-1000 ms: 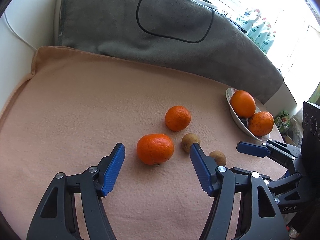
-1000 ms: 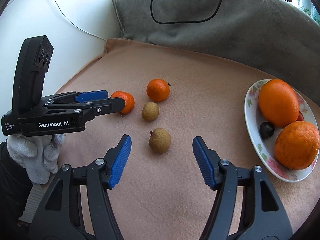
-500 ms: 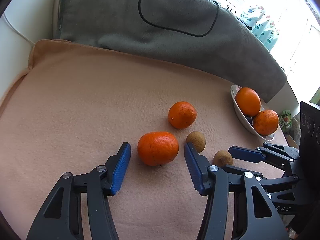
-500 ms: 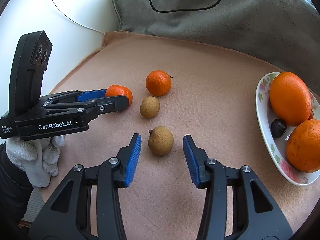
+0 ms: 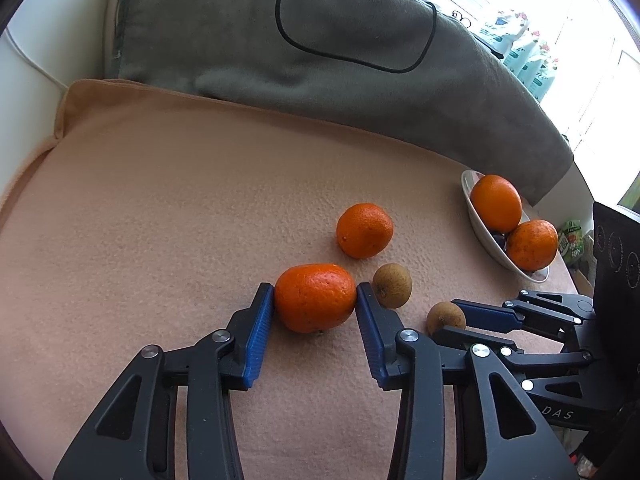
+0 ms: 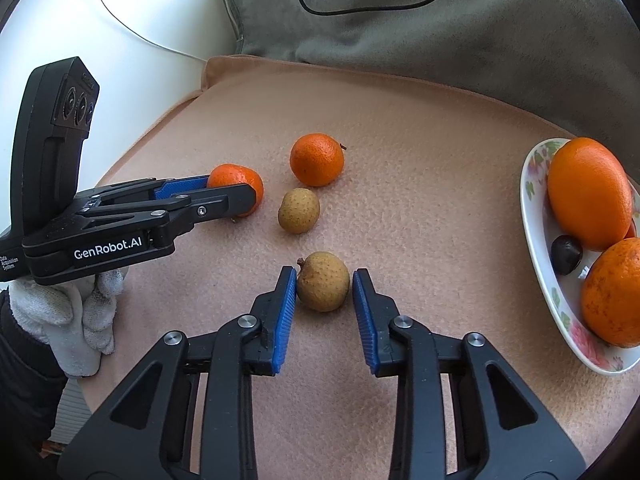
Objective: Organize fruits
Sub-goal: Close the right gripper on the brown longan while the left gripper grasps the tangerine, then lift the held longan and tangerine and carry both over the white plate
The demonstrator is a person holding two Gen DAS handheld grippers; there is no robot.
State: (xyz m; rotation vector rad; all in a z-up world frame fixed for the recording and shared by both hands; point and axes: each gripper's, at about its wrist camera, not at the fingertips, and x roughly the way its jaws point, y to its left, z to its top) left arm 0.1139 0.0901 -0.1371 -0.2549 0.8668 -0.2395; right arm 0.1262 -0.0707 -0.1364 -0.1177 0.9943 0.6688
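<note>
On the peach cloth, a tangerine (image 5: 315, 298) sits between the blue pads of my left gripper (image 5: 314, 288), whose jaws are closing and touch both its sides. A small brown fruit (image 6: 323, 286) lies between the pads of my right gripper (image 6: 324, 276), which has closed against it. Both fruits rest on the cloth. Another tangerine (image 5: 365, 231) and a second brown fruit (image 5: 393, 285) lie loose just beyond. At the right, a flowered plate (image 6: 532, 208) holds two oranges and a dark fruit (image 6: 566, 254).
A grey blanket (image 5: 320, 60) with a black cable looped on it lies along the back. A white wall (image 6: 120, 8) borders the cloth on the left. A white-gloved hand (image 6: 80, 312) holds the left gripper. Bottles stand by the bright window (image 5: 520, 48).
Both grippers' jaws have closed inward, the left onto the tangerine and the right onto the brown fruit. The right gripper also moved slightly forward and down toward its fruit.
</note>
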